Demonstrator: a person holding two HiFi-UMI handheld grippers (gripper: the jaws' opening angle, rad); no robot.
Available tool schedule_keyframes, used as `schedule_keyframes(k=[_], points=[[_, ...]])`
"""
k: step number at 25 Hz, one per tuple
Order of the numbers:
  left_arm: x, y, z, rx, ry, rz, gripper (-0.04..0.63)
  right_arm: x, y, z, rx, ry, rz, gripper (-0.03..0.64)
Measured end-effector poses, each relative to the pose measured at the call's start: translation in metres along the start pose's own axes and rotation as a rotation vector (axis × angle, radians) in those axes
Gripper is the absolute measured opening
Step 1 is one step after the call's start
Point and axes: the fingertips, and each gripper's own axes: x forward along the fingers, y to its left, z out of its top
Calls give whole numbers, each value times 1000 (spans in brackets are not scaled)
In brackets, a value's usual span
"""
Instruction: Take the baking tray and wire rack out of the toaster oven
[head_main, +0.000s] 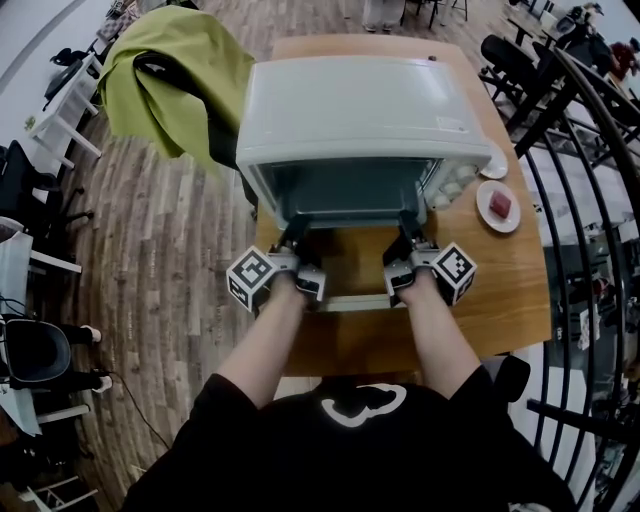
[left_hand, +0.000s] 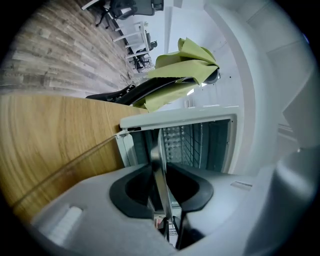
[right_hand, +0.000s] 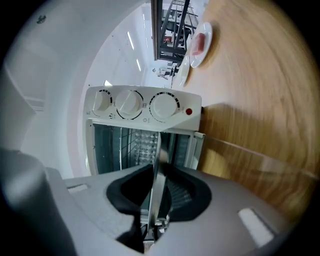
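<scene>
Two forearms are being extended from the bottom of the head view, each ending in a handheld gripper with a marker cube. The left gripper (head_main: 294, 238) and the right gripper (head_main: 410, 236) are being held side by side, well apart, over the lowered glass door (head_main: 350, 265) of the toaster oven (head_main: 350, 110). Both are being pointed into the oven's mouth.

In each gripper view a thin metal edge is being clamped between the dark pads, with the jaws drawn narrow onto it. This is the rim of the baking tray (left_hand: 159, 165), seen edge-on, and it is being held at its front by both grippers at the oven's opening. Beyond the rim, the bars of the wire rack (left_hand: 200, 145) are being shown inside the cavity, on the side of the tray away from the table top.

Three control knobs (right_hand: 131, 104) are being shown on the oven's front panel. Further off, on the wooden table (head_main: 500, 290), a small plate (head_main: 498, 206) is being occupied by a red piece. A green cloth (head_main: 170, 75) is being draped over something beside the table's far left corner.
</scene>
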Motion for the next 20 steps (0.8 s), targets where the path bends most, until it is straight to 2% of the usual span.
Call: schedule_keyframes(k=[20], points=[[-73,-5,-35,14,-28,32,92,-77,0,-21,-19,44,-41,95]])
